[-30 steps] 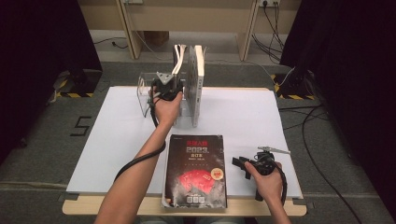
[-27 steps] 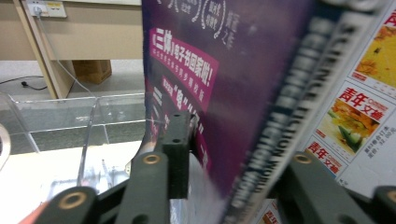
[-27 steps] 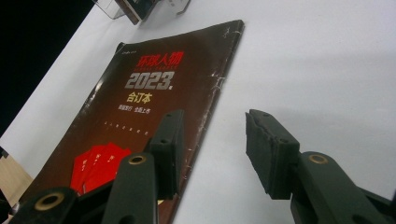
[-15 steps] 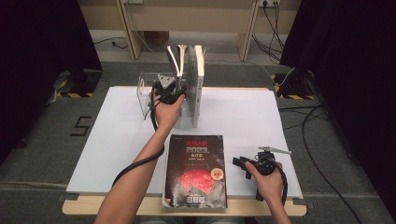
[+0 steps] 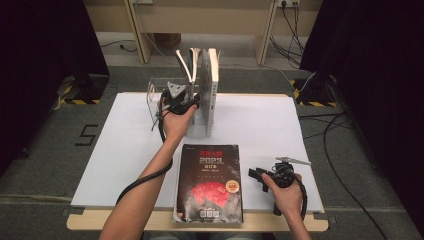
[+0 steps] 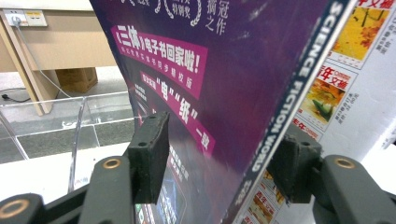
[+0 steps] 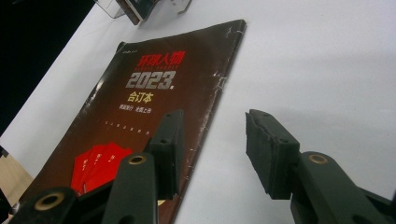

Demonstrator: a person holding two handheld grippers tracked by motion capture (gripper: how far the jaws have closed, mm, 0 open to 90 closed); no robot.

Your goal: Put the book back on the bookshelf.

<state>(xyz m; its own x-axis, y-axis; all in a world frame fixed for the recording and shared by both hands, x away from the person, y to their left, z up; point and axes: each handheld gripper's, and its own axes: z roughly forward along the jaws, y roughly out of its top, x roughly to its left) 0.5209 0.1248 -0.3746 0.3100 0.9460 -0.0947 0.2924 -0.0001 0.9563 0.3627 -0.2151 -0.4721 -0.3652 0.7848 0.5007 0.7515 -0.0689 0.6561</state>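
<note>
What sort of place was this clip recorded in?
Probably a lab or studio recording bay: a white-topped table on grey carpet, black curtains at both sides, hazard-striped tape on the floor and cables trailing to wall sockets.

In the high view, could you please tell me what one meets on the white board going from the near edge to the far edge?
Dark red book lying flat → left claw at the upright magazines → clear acrylic stand with the upright magazines at the far edge.
</note>
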